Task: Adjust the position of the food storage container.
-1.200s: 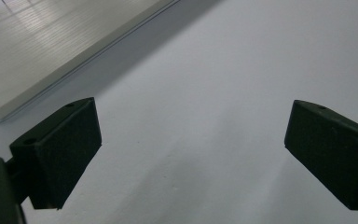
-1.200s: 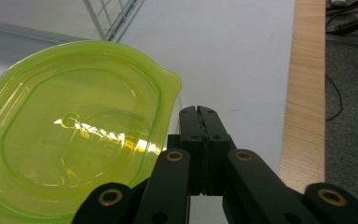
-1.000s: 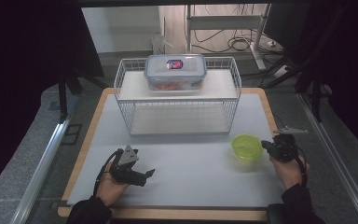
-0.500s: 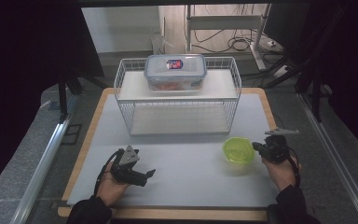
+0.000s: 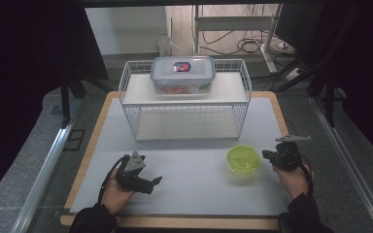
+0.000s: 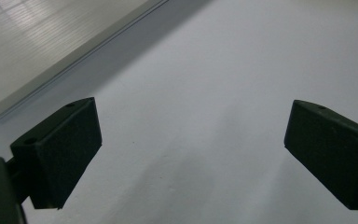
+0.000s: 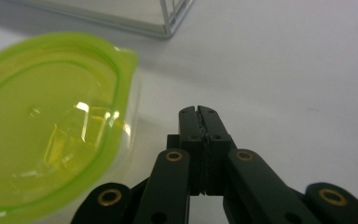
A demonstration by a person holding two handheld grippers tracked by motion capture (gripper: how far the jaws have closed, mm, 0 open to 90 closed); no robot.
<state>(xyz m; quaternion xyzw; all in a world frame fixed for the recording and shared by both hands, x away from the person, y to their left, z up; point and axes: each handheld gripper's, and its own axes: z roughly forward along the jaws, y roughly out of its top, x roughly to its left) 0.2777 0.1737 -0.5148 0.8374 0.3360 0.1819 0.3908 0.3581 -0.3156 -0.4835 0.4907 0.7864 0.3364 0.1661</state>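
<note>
1. Green-lidded round container [image 5: 243,159] is set on the white mat [image 5: 194,189], right of centre, just beside the right gripper [image 5: 267,156], not touched.
2. Right gripper's jaws are pressed together, nothing held.
3. Left gripper [image 5: 153,183] is rested front-left, jaws spread wide over bare mat.
4. Wire rack [image 5: 184,99] is placed behind, a clear lidded food box [image 5: 182,74] on top.
5. Nothing is found between container and rack.

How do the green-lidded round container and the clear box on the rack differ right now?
The green-lidded round container is small, round and sits on the white table, beside the shut right claw. The clear box is larger, rectangular, with a clear lid, up on the wire rack. Both are lidded plastic containers.
</note>
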